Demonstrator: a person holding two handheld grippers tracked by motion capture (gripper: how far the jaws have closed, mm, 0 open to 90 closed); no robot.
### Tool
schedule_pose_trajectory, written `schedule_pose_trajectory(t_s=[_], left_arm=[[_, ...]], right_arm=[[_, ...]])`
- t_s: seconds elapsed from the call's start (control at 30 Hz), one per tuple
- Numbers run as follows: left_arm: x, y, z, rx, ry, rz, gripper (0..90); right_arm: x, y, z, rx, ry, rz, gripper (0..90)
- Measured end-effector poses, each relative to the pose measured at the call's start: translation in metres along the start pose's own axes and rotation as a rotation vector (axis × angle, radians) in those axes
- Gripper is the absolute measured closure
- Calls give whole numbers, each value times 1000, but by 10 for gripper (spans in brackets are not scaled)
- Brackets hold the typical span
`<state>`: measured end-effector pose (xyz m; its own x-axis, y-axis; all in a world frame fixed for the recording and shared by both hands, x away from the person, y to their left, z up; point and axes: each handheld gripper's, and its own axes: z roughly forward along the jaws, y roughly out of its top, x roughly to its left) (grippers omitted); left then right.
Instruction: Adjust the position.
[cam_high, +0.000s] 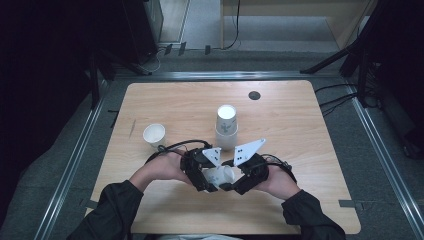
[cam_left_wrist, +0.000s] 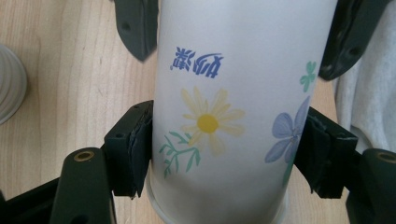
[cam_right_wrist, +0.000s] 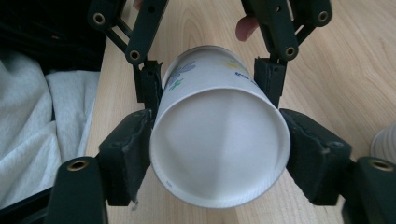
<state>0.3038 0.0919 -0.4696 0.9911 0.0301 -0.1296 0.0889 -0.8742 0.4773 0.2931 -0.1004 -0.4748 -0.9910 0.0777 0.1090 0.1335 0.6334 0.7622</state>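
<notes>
A white paper cup (cam_high: 221, 175) with a flower print lies sideways in the air just above the table's near edge, held between both grippers. In the left gripper view the left gripper (cam_left_wrist: 224, 154) is shut on the cup (cam_left_wrist: 233, 93) near its rim, both pads pressed to its wall. The right gripper (cam_right_wrist: 219, 154) is shut on the cup's base end, and the recessed bottom of the cup (cam_right_wrist: 219, 144) faces its camera. In the high view the left gripper (cam_high: 209, 182) and right gripper (cam_high: 231, 182) meet at the cup, hands close together.
A stack of upside-down paper cups (cam_high: 226, 125) stands at the table's middle, just beyond the grippers. One upright cup (cam_high: 154, 134) sits to the left. A dark round hole (cam_high: 254, 95) marks the far table top. White cloth (cam_right_wrist: 46, 130) lies at the near edge.
</notes>
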Motion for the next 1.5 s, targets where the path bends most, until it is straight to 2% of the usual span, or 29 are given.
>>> schedule_pose_trajectory(t_s=[0.1, 0.3, 0.43, 0.5, 0.53, 0.67, 0.73, 0.83, 0.93, 1.1, 1.3, 1.47, 1.5], left_arm=[[1, -1, 0, 0, -3, 1, 286], [2, -2, -4, -25, -3, -13, 273], [3, -5, -7, -57, 32, -40, 167], [4, -6, -8, -67, 36, -51, 142], [4, -8, -11, -100, 53, -65, 128], [2, -12, -20, -139, 97, -73, 98], [2, -15, -25, -174, 96, -88, 98], [0, -19, -29, -199, 117, -109, 98], [-1, -22, -32, -215, 129, -121, 98], [-6, -30, -39, -289, 139, -167, 98], [-9, -36, -39, -330, 142, -214, 98], [-14, -38, -37, -363, 154, -219, 98], [-16, -39, -37, -382, 151, -223, 99]], right_arm=[[1, 0, 2, 18, 2, -8, 343], [0, 2, 0, 14, -1, 1, 350], [-1, 3, -4, 3, -12, -3, 349], [-2, 4, -6, 2, -17, -2, 349], [-4, 4, -9, -5, -20, 9, 349], [-8, 5, -15, -27, -17, 21, 348], [-10, 6, -17, -45, -13, 22, 348], [-12, 8, -21, -58, -12, 18, 348], [-13, 11, -23, -64, -2, 22, 348], [-17, 15, -26, -86, 13, 27, 348], [-21, 21, -28, -110, 41, 28, 348], [-24, 27, -28, -141, 79, 29, 348], [-24, 28, -28, -149, 87, 32, 348]])
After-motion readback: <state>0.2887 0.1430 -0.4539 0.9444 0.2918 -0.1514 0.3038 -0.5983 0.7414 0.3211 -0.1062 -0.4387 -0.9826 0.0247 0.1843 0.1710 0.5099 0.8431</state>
